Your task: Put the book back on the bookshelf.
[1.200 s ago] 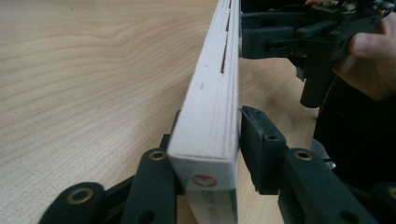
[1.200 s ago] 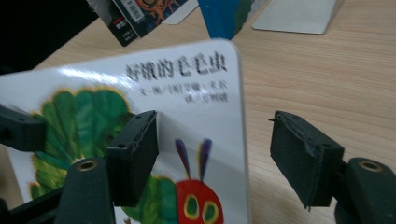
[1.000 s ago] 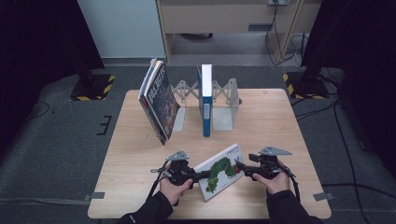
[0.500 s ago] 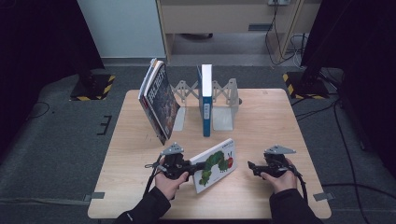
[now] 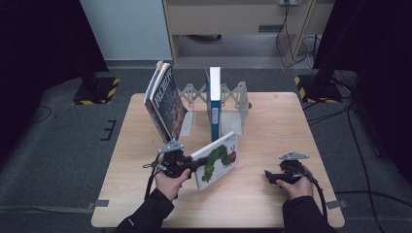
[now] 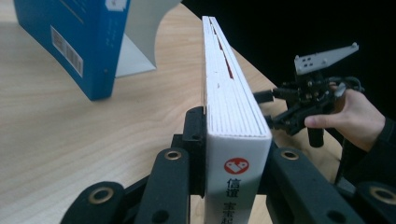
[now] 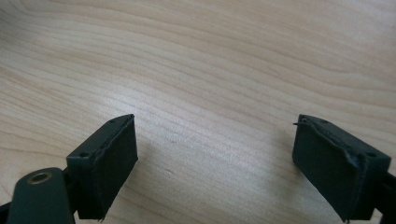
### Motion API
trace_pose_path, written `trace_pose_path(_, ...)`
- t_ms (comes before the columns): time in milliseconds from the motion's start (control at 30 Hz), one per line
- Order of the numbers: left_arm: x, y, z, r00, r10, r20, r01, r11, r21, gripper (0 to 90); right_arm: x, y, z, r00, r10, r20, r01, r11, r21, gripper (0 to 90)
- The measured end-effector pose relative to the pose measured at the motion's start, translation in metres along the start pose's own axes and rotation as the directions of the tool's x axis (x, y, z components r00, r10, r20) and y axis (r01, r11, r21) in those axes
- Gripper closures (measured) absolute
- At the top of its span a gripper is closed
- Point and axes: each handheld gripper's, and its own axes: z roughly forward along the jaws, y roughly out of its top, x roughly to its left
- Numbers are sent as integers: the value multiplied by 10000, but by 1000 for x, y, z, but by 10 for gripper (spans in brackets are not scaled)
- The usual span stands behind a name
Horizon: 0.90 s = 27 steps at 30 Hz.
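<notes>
From above, the left gripper (image 5: 187, 166) is pinching a white board book with a green caterpillar cover (image 5: 218, 159), tilted up just in front of the upright blue book (image 5: 214, 103) in the white accordion book rack (image 5: 233, 97). The left gripper view is showing both jaws pressing the white book's spine (image 6: 236, 140). The right gripper view is showing the right gripper (image 7: 215, 163) with its jaws just opening, spread over bare wooden table (image 7: 210, 60). The book seems to be heading for the rack; next it needs standing upright beside the blue book.

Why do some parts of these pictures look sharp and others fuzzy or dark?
High view: the wooden table is evenly lit, the surroundings fall into darkness. Left gripper view: the caterpillar picture book is crisp, the blue book behind slightly soft. Right gripper view: wood grain sharp, soft shadows under the fingers.
</notes>
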Motion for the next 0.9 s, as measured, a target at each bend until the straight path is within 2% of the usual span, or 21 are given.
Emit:
trace_pose_path(133, -1, 9, -4, 9999, 95, -115, -98, 9996, -254, 748, -2, -2, 1, 9998, 197, 79, -197, 9998, -18, 130)
trace_pose_path(333, -7, 29, -8, 9994, 277, -214, -295, 9956, -887, 748, -1, -5, 3, 9995, -144, 277, 150, 9997, -199, 83)
trace_pose_path(467, -10, 41, -7, 9980, 390, -495, -450, 9909, -1268, 748, 0, -7, 4, 9995, -21, 315, 32, 9993, -364, 51)
trace_pose_path(633, -15, 53, 1, 9954, 572, -774, -684, 9863, -1504, 748, 0, -11, 7, 9990, 79, 431, -49, 9976, -690, 15)
trace_pose_path(800, -20, 66, 14, 9943, 576, -901, -718, 9840, -1630, 748, -1, -10, 7, 9990, 58, 438, -28, 9977, -683, 14)
trace_pose_path(900, -23, 73, 22, 9908, 742, -1135, -926, 9816, -1669, 748, -1, -10, 7, 9992, 81, 398, -54, 9977, -668, 14)
